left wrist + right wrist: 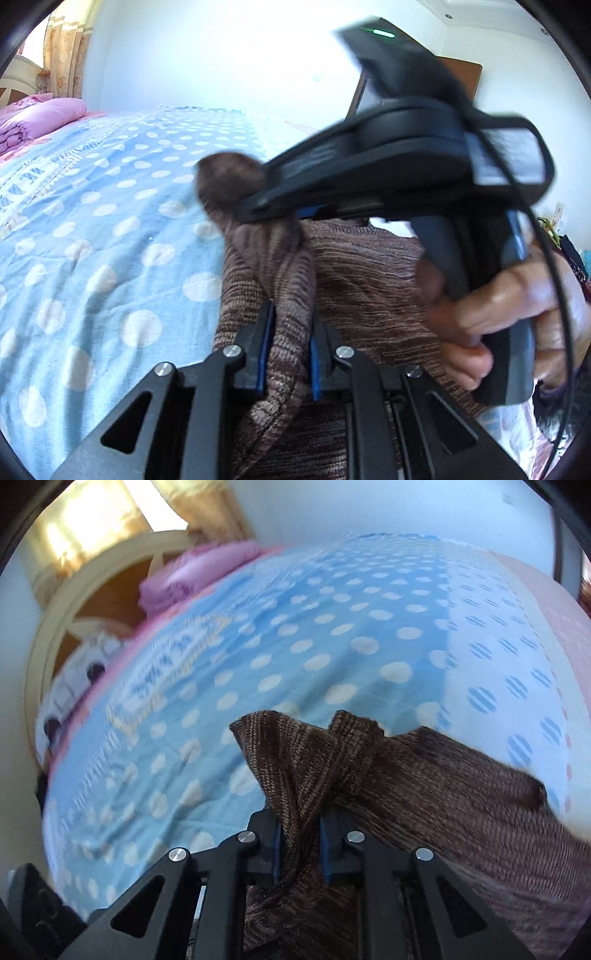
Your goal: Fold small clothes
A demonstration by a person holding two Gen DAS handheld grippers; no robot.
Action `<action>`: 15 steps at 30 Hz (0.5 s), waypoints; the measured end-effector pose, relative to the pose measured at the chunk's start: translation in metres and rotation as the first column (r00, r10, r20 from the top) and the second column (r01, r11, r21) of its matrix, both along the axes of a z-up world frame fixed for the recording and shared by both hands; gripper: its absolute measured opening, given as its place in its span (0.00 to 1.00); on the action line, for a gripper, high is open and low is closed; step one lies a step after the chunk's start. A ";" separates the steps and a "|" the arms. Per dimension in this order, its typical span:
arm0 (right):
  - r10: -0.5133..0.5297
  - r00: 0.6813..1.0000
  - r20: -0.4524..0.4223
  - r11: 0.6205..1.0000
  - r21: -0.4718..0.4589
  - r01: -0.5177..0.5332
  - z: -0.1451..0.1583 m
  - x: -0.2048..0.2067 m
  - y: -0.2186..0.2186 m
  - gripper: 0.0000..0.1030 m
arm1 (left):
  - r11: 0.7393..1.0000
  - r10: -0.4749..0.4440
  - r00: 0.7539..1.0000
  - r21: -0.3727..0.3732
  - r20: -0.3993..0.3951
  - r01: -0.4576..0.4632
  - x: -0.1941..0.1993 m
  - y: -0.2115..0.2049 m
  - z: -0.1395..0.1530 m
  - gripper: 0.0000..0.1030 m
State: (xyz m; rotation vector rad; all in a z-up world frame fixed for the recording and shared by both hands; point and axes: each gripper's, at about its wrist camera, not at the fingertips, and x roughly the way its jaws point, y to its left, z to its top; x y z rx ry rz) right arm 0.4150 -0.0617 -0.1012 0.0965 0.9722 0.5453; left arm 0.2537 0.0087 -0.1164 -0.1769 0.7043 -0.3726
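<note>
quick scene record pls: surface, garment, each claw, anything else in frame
surface: bed with a blue polka-dot sheet
garment: brown knit garment, bunched, partly lifted off the sheet
left claw: shut on a fold of the garment
right claw: shut on another fold; also seen from the left wrist view, gripping near the garment's upper end
hand: wrapped around the right claw's handle
background: pink quilt at the head of the bed, curtain behind it
fold status: no neat fold visible yet
</note>
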 end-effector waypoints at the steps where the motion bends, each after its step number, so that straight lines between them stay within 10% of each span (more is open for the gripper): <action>1: -0.027 1.000 0.007 0.998 0.057 0.027 0.003 -0.005 -0.013 0.15 | 1.000 -0.010 1.000 -0.005 0.004 0.010 -0.001 0.000 0.001 0.18; 9: -0.199 0.980 -0.023 0.929 0.313 0.196 -0.001 -0.043 -0.117 0.10 | 0.989 -0.150 0.988 0.018 0.046 0.149 -0.033 -0.043 0.023 0.15; 15: -0.262 0.957 -0.124 0.877 0.383 0.290 -0.038 -0.052 -0.154 0.11 | 0.948 -0.262 0.965 0.189 0.007 0.256 -0.050 -0.113 0.007 0.11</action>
